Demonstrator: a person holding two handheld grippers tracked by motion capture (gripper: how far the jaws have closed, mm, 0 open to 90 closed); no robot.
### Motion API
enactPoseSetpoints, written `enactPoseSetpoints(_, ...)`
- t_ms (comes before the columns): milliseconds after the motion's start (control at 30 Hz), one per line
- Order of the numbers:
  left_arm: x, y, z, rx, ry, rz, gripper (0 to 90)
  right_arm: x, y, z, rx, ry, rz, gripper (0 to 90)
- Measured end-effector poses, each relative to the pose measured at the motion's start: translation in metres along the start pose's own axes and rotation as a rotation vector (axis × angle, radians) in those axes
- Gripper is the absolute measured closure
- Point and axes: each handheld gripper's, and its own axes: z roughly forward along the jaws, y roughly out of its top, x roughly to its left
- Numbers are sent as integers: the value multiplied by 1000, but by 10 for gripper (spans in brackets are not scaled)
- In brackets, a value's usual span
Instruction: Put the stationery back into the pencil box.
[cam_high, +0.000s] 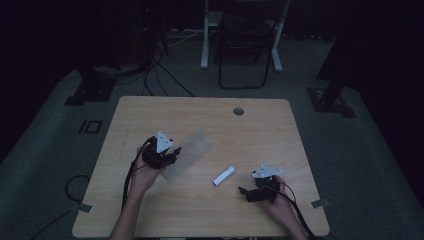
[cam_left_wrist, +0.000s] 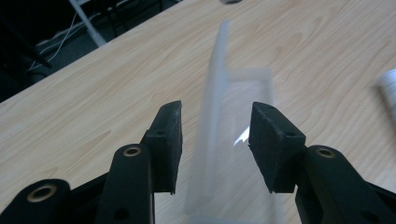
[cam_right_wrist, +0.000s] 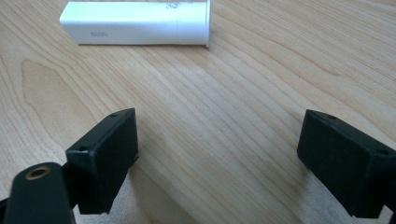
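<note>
Your right gripper (cam_high: 243, 191), jaws wide and empty, sits near the table's (cam_high: 200, 215) front right with the white tube (cam_high: 223, 175) just ahead, long axis crosswise to the jaws; left gripper (cam_left_wrist: 215, 140) part-open, straddling the clear tray's (cam_high: 192, 150) wall.

A clear plastic tray (cam_high: 187, 152) lies flat near the middle of the wooden desk (cam_high: 260, 130), angled, one raised edge standing between the left claw's (cam_left_wrist: 215, 135) parted jaws. A short white tube (cam_high: 223, 175) lies on its side nearby, apart.
</note>
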Motion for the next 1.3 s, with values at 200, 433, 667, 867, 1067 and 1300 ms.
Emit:
enactPoseSetpoints(200,-13,6,0,-10,-32,-3,540,0,0,0,-1,0,0,123)
enactPoseSetpoints(433,-29,10,4,-17,-76,2,531,0,0,0,-1,0,-2,123)
enactPoseSetpoints(667,-40,12,7,-38,-110,-21,529,0,0,0,-1,0,-1,123)
enactPoseSetpoints(867,-48,14,10,-34,-136,-16,530,0,0,0,-1,0,0,123)
enactPoseSetpoints(1067,-57,15,14,-34,-164,-20,536,0,0,0,-1,0,0,123)
enactPoseSetpoints(1300,-65,14,19,-20,-194,-17,536,0,0,0,-1,-1,0,123)
